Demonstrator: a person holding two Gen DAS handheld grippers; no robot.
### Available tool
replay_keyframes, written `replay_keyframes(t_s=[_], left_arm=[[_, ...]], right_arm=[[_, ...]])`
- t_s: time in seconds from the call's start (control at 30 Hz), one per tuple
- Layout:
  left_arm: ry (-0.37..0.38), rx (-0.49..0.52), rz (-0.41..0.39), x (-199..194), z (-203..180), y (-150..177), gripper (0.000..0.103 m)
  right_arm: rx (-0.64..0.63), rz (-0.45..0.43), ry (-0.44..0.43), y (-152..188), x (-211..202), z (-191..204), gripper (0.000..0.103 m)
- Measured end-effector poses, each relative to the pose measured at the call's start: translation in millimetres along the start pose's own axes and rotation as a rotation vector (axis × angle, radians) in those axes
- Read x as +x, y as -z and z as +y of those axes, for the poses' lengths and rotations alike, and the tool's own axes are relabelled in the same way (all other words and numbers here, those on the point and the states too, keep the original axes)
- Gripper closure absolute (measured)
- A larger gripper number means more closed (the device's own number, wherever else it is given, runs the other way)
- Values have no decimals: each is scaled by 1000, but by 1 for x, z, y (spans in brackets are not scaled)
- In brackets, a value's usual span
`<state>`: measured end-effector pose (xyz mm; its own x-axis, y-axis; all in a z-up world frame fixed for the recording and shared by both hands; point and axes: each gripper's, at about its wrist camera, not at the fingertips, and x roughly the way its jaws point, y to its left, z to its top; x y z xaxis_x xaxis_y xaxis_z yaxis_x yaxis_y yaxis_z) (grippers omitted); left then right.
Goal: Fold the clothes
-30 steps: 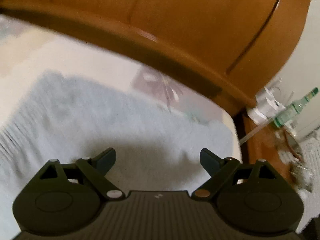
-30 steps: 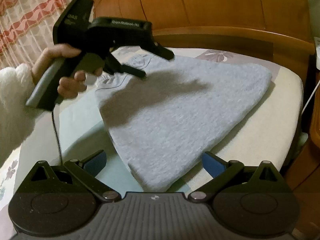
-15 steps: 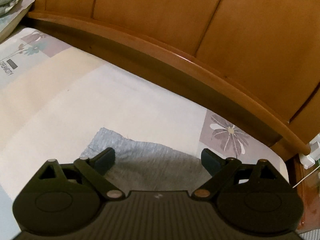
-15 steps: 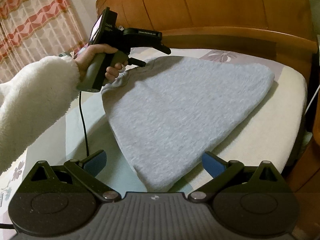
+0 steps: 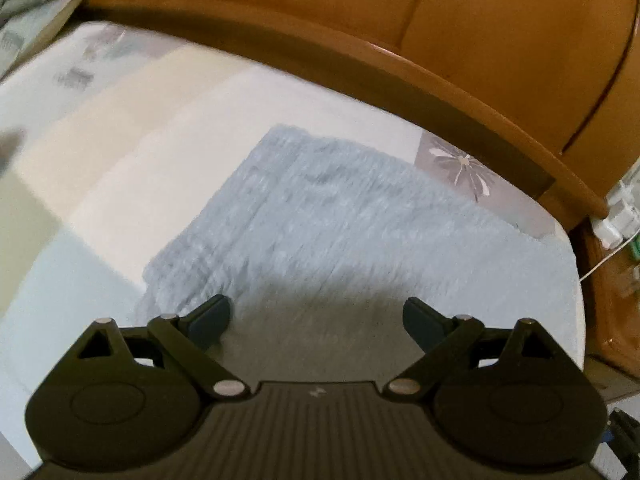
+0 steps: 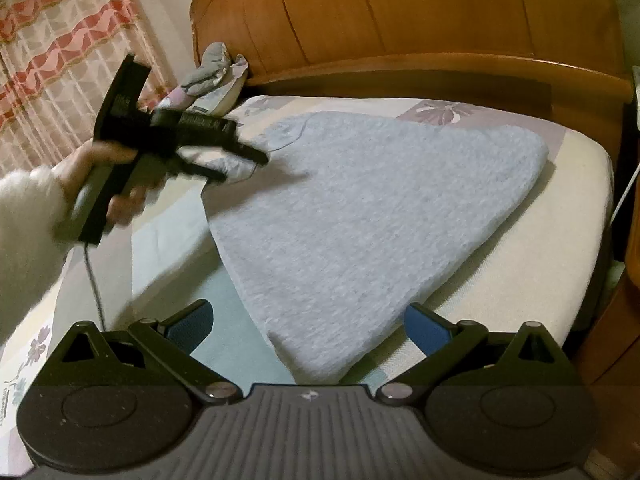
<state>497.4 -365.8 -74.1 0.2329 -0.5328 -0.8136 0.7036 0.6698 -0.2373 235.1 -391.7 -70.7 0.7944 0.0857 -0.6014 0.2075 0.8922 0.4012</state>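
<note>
One grey garment on one bed; two grippers, left and right; one headboard; one curtain.

Garment flat on bed; headboard behind; pillow far left.

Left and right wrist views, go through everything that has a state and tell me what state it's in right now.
Grey garment: folded, lying flat on the bed, held by neither gripper.
Left gripper: open, empty, over the garment's collar end.
Right gripper: open, empty, at the garment's near corner.
Bed sheet: spread smooth under the garment.
Curtain: drawn closed.
Pillow: crumpled against the headboard.
</note>
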Motion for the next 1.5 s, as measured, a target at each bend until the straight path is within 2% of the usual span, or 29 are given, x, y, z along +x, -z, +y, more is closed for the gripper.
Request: replay_keyframes(t_s=[0.13,0.27,0.37,0.47,0.67,0.73,0.83,0.93,1.07,1.23,1.33,1.5], left_arm=[[-9,-15,-8,-21,-9,10,10],[-165,97,-10,-57,-37,37,9],[-268,196,1,-82,-46,79,9],[-325,223,20,-96,-48,130,9],[-301,65,5,-116,-34,207,9],[-306,47,-18,-122,-34,222,9],[-351,87,-85,-131,-41,237,9],[-355,156,-136,-135,-50,245,8],[-339,182,-179,-140,-54,250,7],[-336,170,-183,-143,-53,256,7],[-340,131,-175,-142,-47,260,7],[-335,107,-181,-143,-41,264,7]], right_arm=[[23,13,17,0,4,-2,0],[27,14,62,-1,4,0,0],[-2,2,116,-5,-1,4,0],[-60,0,169,-7,-8,12,0],[-161,52,199,2,-20,26,0],[-203,79,197,9,-24,31,0],[-252,112,174,19,-27,40,0],[-304,121,148,23,-26,51,0],[-356,103,103,17,-15,68,0],[-404,100,33,12,6,82,0],[-396,181,68,18,23,75,0],[-378,194,58,20,3,70,0]])
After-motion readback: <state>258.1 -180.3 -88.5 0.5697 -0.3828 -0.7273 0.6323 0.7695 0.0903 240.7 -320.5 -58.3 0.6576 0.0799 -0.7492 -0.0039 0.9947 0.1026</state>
